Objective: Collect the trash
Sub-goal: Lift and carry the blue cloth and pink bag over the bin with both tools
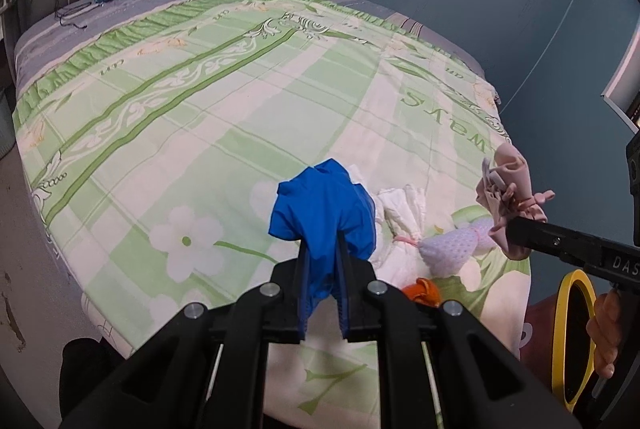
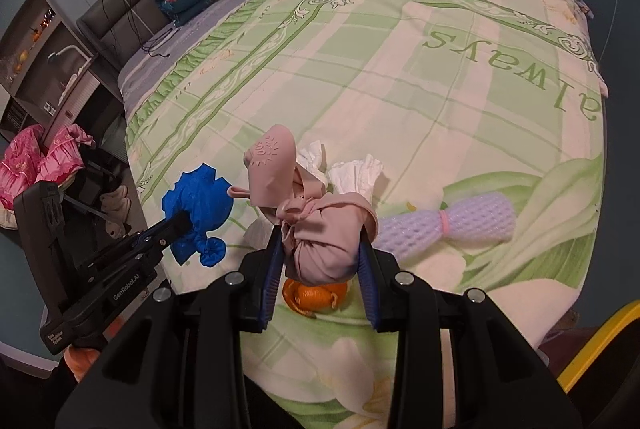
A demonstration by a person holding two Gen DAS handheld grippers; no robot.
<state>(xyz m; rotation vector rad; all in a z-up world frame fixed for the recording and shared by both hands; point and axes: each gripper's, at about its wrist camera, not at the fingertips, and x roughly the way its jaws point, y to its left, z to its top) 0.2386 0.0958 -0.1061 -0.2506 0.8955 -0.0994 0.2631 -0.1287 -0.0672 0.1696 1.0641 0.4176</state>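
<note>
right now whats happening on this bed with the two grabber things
A person is clearing trash off the bed with a gripper in each hand. The left gripper has its jaws shut on a crumpled blue bag, and the right gripper is clamped on a knotted pink bag. White tissues, orange peel and a purple foam net lie on the cover.

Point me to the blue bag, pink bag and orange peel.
blue bag (image 1: 324, 213), left wrist view, crumpled middle
pink bag (image 2: 324, 249), right wrist view, knotted bulge
orange peel (image 2: 316, 295), right wrist view, visible front
</note>
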